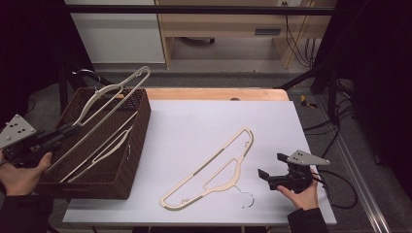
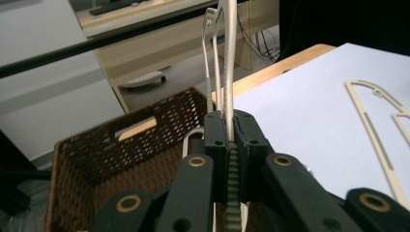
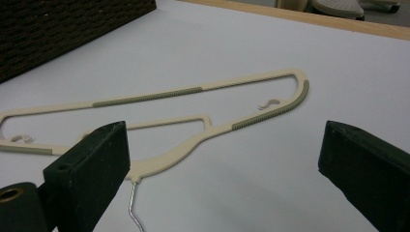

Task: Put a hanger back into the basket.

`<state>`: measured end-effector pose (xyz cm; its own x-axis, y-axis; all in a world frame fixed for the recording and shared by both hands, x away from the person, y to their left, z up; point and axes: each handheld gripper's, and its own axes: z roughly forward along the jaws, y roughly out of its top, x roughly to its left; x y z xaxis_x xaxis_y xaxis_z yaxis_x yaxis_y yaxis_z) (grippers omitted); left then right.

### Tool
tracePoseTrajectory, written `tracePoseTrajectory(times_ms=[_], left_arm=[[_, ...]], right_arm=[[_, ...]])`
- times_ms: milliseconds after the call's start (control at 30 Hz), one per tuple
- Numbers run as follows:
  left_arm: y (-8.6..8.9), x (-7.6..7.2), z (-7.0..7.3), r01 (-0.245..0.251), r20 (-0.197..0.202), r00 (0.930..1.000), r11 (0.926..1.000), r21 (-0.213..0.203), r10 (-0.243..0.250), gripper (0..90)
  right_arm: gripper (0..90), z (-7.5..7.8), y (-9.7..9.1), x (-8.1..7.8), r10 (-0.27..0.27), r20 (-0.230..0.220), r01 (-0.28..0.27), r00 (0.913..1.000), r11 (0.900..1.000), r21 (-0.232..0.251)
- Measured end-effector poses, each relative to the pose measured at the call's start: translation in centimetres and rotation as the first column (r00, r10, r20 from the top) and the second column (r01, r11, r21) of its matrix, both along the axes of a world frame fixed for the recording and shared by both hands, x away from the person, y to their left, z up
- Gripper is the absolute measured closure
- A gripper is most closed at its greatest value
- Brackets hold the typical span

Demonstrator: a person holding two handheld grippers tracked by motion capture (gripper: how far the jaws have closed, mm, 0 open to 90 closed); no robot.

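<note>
While clamped only at one thin end in the left claw, at the left of the high view, could swing or twist loose over the wicker basket: held hanger long, tilted up toward the upper left of the frame, its far tip well past the basket's back rim; could also snag its wire hook on the weave or on the second hanger lying inside; would come from a fast drop or a turn of the wrist. Seen in the left gripper view, left claw squeezed tight on the held hanger, pads pressing both sides of the cream bar, nothing else touched. Further right, near the middle of the tabletop, third hanger flat and untouched, hook toward the lower edge; could be nudged or skidded if approached too low. At the lower right, right claw spread wide, empty, jaws apart on either side of the third hanger in the right gripper view, hovering just beside it, gripping nothing.
</note>
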<state>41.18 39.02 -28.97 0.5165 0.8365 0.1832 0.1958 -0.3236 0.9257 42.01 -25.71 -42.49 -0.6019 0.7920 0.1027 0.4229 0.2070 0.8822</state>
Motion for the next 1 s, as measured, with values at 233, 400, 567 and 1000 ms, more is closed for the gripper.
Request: tracePoseTrajectory(times_ms=[233, 400, 567, 1000], left_arm=[[1.8, -0.1, -1.8, -0.02, -0.036, 0.9991, 0.9998, 0.009, 0.02, 85.2], [2.8, 0.0, -2.9, -0.037, -0.064, 0.9972, 0.9991, 0.023, 0.039, 85.2], [3.7, 0.4, -4.0, -0.036, -0.094, 0.9948, 0.9988, 0.034, 0.039, 85.1], [3.4, 1.7, -4.7, -0.023, -0.097, 0.9949, 0.9981, 0.057, 0.029, 85.0]], right_arm=[[4.6, 0.0, 0.0, 0.0, 0.002, 0.0, -0.002, 1.0, 1.0, -0.001], [4.6, -0.1, 0.1, 0.0, 0.001, 0.0, -0.001, 1.0, 1.0, -0.005], [4.6, -0.1, 0.1, 0.1, 0.005, -0.002, -0.005, 1.0, 0.9999, -0.011], [4.5, -0.2, 0.2, 0.0, 0.005, -0.004, -0.005, 1.0, 0.9999, -0.012]])
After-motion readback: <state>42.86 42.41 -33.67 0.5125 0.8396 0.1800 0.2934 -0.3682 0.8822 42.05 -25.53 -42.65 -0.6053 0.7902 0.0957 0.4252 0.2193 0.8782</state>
